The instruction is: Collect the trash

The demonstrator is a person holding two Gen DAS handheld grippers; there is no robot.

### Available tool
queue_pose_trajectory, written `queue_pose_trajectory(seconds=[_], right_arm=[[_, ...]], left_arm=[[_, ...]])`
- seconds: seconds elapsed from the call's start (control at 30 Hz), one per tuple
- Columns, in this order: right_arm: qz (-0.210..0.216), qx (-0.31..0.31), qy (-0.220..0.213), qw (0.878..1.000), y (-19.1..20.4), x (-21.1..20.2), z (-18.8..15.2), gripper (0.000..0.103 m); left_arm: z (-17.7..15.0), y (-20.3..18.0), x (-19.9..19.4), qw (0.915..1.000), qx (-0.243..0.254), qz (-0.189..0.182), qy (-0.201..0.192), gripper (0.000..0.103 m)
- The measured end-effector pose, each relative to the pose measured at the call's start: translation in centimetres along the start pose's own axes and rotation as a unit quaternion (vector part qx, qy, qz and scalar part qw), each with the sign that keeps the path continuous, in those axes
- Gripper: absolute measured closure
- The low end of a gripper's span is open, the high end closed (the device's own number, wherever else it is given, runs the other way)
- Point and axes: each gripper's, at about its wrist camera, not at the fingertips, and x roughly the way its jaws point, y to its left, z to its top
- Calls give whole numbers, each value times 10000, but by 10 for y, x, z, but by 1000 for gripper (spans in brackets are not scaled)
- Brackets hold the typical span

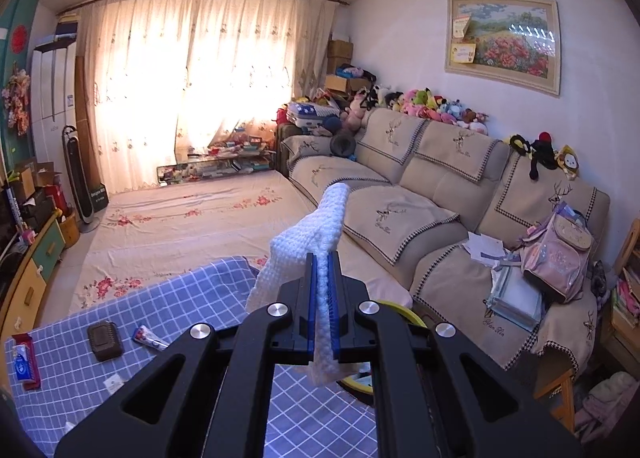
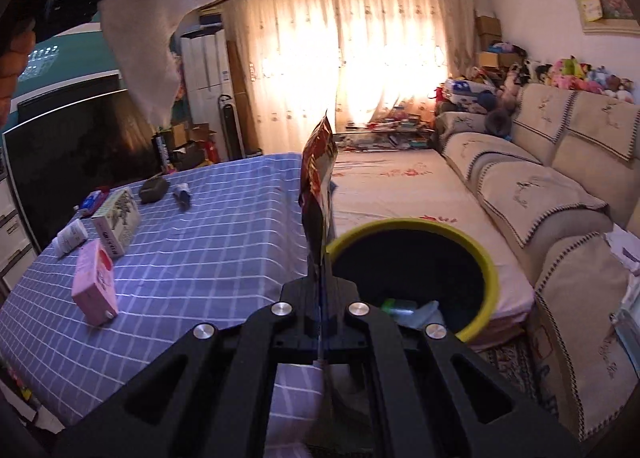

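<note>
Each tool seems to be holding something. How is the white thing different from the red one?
The white paper towel in the left tool is soft, thick and drooping; the red snack wrapper in the right tool is thin, printed and stands stiffly upright. Both are pinched between closed fingers near the yellow-rimmed bin.

Bin [image 2: 490,270] between table [image 2: 224,226] and sofa [image 2: 560,194]

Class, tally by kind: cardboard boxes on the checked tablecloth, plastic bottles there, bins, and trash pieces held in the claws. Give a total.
Boxes: 2 (pink cardboard box, white printed cardboard box)
Bottles: 1 (white plastic bottle)
Bins: 1 (yellow-rimmed round bin)
Held trash: 2 (white quilted paper towel, red-brown foil wrapper)
Total: 6
</note>
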Motion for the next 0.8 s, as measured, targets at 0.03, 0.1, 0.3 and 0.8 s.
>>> queue_pose_trajectory(seconds=[0.03, 0.1, 0.3, 0.8], right_arm=[[-132, 55, -13, 9999, -8, -6, -2, 102], [-415, 182, -67, 9989, -27, -20, -6, 102], [-775, 456, -217, 9957, -63, -39, -14, 102], [-934, 625, -325, 9931, -83, -58, -16, 102]], left_arm=[[-1, -4, 7, 10000, 13, -39, 46, 97], [-4, -13, 27, 9997, 36, -153, 169, 97], [-17, -49, 96, 9969, 202, -394, 646, 97], [-92, -96, 282, 9777, 268, 76, 2083, 37]])
